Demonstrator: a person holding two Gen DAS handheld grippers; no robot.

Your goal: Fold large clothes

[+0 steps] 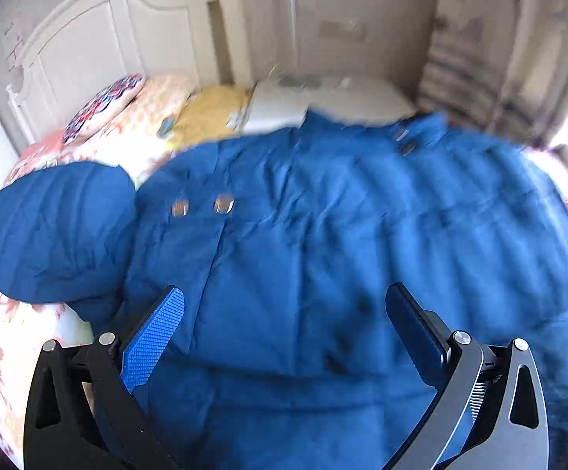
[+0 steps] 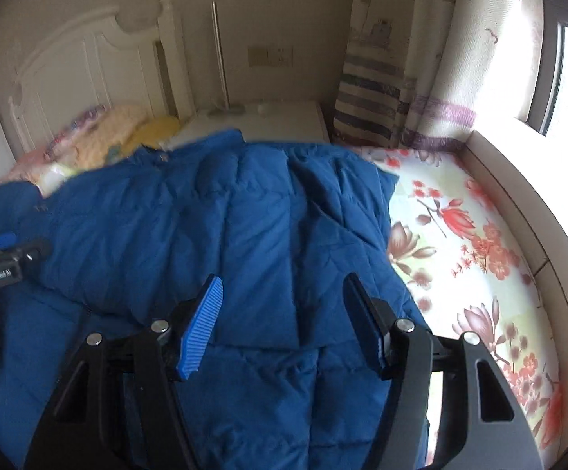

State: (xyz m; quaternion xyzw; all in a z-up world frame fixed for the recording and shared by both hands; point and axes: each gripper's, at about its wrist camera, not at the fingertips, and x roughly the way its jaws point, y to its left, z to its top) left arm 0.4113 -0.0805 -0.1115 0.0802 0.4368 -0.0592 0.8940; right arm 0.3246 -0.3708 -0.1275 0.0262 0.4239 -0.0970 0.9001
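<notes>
- Jacket (image 2: 213,211), blue and quilted, lies spread over the floral bed sheet (image 2: 471,235); in my right wrist view its near hem runs under the tool, and its right edge sits well in from the bed's side.
- Right gripper (image 2: 284,325): jaws spread, nothing between the pads, padded fabric just below. Risk: closing here could pinch only the top shell layer, so the fold would drag unevenly.
- Left gripper (image 1: 284,333): jaws spread too, empty, over the jacket's front panel. Dark smudges (image 1: 346,337) lie between the fingers; I cannot tell whether they are stains or shadow.
- One sleeve (image 1: 49,231) bulges at the left, doubled over. I judge it could spring back out of any fold.
- Snaps (image 1: 201,205) sit further up; a grab there may slip.
- Pillows (image 1: 127,113) lie beyond the collar; folding that way risks snagging them.
- Both views are blurred, so my aim is uncertain.
</notes>
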